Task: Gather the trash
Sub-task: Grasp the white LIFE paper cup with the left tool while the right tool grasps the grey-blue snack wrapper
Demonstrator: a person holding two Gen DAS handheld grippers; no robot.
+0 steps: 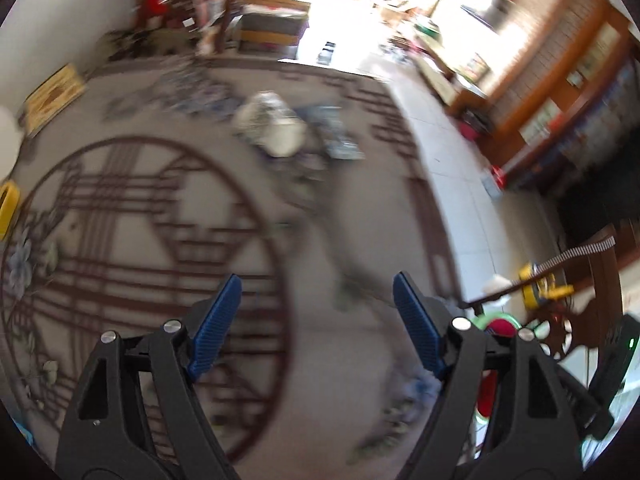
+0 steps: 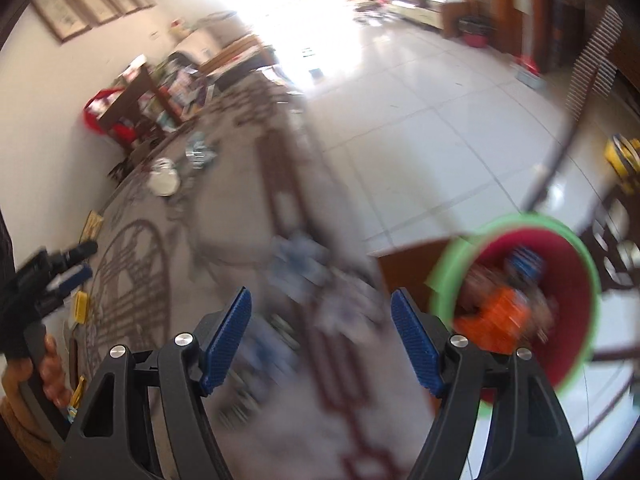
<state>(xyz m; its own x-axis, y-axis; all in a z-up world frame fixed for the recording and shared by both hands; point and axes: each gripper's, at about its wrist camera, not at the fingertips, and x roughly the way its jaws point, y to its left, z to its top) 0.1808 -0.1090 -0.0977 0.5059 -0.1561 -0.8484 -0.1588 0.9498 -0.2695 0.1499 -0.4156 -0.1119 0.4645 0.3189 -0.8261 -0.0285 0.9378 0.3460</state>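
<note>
Both views are motion-blurred. My left gripper (image 1: 316, 320) is open and empty above a patterned rug (image 1: 168, 216). Crumpled pale and bluish trash (image 1: 276, 128) lies on the rug well ahead of it. My right gripper (image 2: 320, 332) is open and empty over the rug's edge. A red bin with a green rim (image 2: 568, 272) stands just to its right and holds orange and blue trash (image 2: 496, 312). The same trash pile (image 2: 164, 180) shows far left in the right wrist view. The left gripper (image 2: 68, 268) also shows there, held by a hand.
Pale floor tiles (image 2: 420, 128) run to the right of the rug. A dark wooden table (image 2: 136, 96) with clutter stands by the far wall. Bookshelves (image 1: 572, 92) line the right side. A yellow object (image 2: 620, 156) sits by dark carved furniture. Yellow items (image 2: 82, 306) lie on the rug.
</note>
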